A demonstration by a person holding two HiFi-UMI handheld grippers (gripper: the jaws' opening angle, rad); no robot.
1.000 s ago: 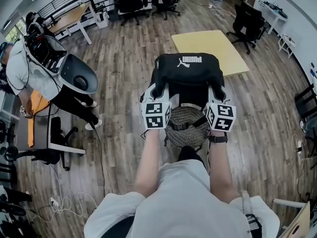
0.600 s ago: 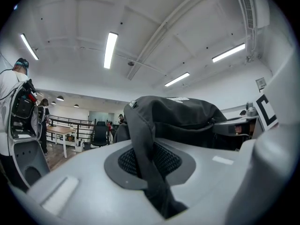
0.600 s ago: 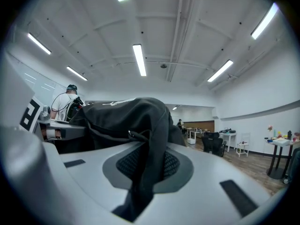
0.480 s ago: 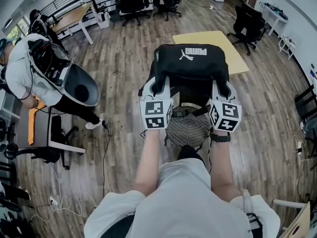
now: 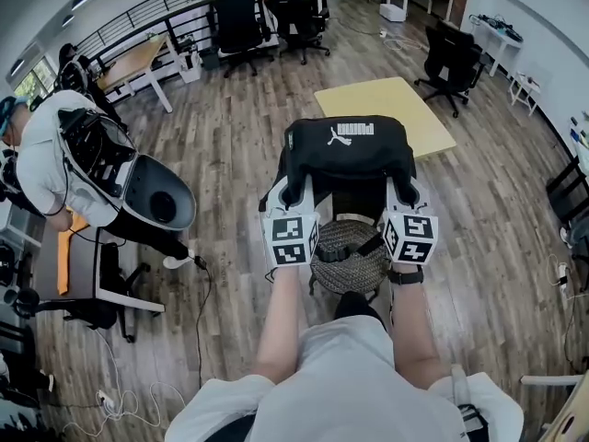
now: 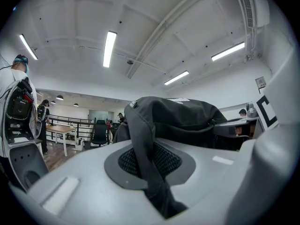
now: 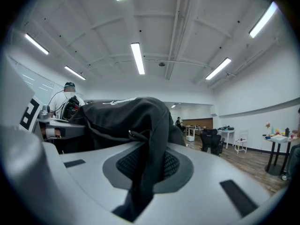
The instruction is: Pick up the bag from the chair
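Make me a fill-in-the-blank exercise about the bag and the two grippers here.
1. The bag is ____ with white lettering.
2. The left gripper and the right gripper are both shut on the ____.
3. Beneath the bag stands a ____ with a woven seat.
4. The table beyond the bag is ____ in colour.
Missing words: black; bag; chair; yellow.

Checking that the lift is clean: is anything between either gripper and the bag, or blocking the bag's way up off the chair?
Nothing visible does. The left gripper and the right gripper are each shut directly on the bag, pinching its black fabric. The bag is held over the chair, and only open air lies above it.
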